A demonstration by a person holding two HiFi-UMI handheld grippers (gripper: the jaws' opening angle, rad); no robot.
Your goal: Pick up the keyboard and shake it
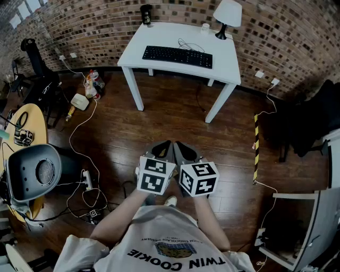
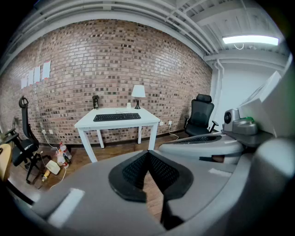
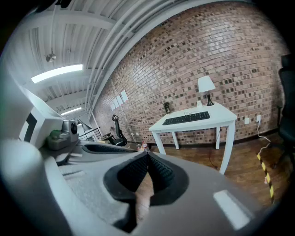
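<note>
1. Head view: the keyboard (image 1: 177, 56) lies flat on the white tabletop (image 1: 228, 66), at 12 o'clock from both grippers and well apart from them, with wooden floor between. The left gripper (image 1: 161, 151) and right gripper (image 1: 186, 152) sit side by side near the person's chest, both clenched on nothing.
2. Head view, containers: a dark cup (image 1: 146, 14) stands at 11 o'clock of the keyboard, at the tabletop's back corner. A small white pot (image 1: 205, 27) stands at 1 o'clock, beside the lamp (image 1: 227, 16). What either holds is too small to tell.
3. Left gripper view: jaws pressed together, nothing between them. The keyboard (image 2: 117, 117) is at 11 o'clock beyond the tips.
4. Right gripper view: jaws together, empty. The keyboard (image 3: 186, 118) is at 1 o'clock, far off.
5. Judgement: the step in hand is the approach. Walk up and spread both jaws before arriving. Take the keyboard at its two short ends and lift it level. Mind the thin cable (image 1: 187, 44) behind it, and shake clear of lamp and cup.
</note>
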